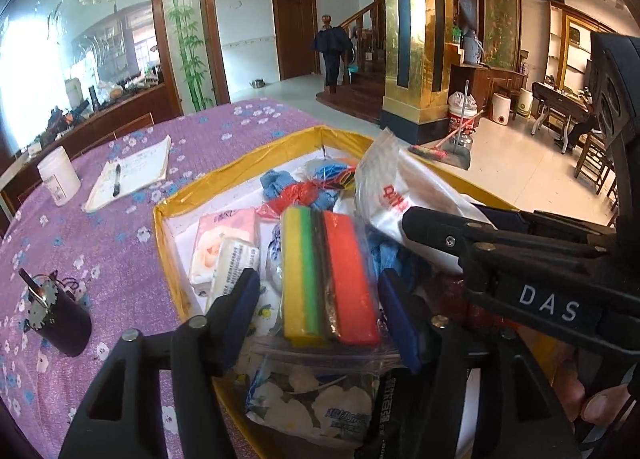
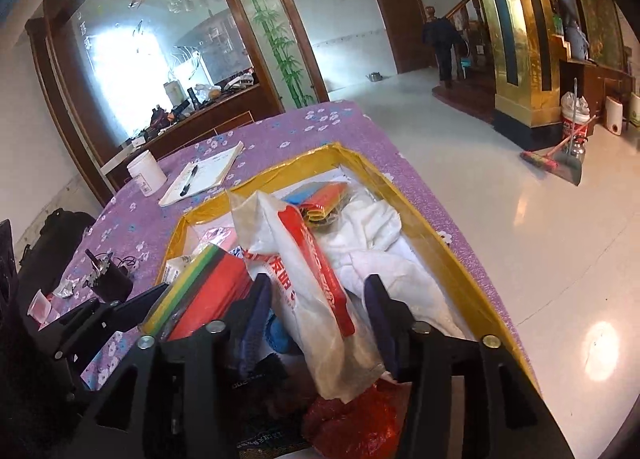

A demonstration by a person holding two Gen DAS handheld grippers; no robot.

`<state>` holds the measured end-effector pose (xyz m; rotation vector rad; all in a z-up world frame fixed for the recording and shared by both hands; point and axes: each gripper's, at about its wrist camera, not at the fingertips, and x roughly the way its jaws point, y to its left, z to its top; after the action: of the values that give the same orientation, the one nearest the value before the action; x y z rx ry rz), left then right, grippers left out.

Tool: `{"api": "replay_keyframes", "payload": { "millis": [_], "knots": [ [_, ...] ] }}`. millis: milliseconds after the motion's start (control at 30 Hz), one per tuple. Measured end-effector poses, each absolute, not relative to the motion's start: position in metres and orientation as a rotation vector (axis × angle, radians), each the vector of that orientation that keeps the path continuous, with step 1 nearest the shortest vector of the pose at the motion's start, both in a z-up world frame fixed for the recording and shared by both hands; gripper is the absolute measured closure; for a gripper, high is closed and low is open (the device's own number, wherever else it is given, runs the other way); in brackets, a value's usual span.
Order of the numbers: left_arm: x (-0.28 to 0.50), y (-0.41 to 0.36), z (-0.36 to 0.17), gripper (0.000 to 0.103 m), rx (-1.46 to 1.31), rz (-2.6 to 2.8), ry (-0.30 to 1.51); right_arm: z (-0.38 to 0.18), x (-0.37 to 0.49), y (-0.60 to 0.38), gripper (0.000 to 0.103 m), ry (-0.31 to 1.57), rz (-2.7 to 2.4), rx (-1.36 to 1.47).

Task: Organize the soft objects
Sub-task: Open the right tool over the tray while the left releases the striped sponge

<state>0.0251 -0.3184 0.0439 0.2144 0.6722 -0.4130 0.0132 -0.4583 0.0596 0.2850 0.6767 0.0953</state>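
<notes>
A yellow-rimmed box on the purple tablecloth holds soft things: tissue packs, blue cloth, white cloth. My left gripper has its jaws either side of a clear bag of striped sponges, yellow, green and red, touching it. My right gripper has its jaws around a white plastic bag with red print, held upright over the box. The right gripper also shows in the left wrist view. The sponges also show in the right wrist view.
On the tablecloth left of the box lie a notepad with a pen, a white jar and a dark cylinder with keys. The table's right edge drops to a tiled floor with a broom and dustpan.
</notes>
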Motion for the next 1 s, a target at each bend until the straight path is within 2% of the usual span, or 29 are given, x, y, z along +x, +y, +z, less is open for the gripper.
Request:
{"api": "replay_keyframes", "payload": {
  "millis": [100, 300, 467, 633, 1000],
  "knots": [
    [0.021, -0.318, 0.047, 0.033, 0.229, -0.401, 0.636, 0.067, 0.007, -0.457, 0.039, 0.631, 0.083, 0.263],
    [0.019, -0.320, 0.049, 0.032, 0.243, -0.387, 0.611, 0.079, -0.002, -0.450, 0.024, 0.559, 0.054, 0.207],
    [0.017, -0.319, 0.049, 0.031, 0.246, -0.365, 0.596, 0.087, -0.010, -0.446, 0.015, 0.498, 0.005, 0.163],
    [0.015, -0.320, 0.050, 0.029, 0.262, -0.345, 0.576, 0.089, -0.011, -0.443, 0.015, 0.482, -0.017, 0.134],
    [0.013, -0.321, 0.053, 0.016, 0.273, -0.323, 0.565, 0.090, -0.013, -0.444, 0.012, 0.474, -0.044, 0.123]
  ]
}}
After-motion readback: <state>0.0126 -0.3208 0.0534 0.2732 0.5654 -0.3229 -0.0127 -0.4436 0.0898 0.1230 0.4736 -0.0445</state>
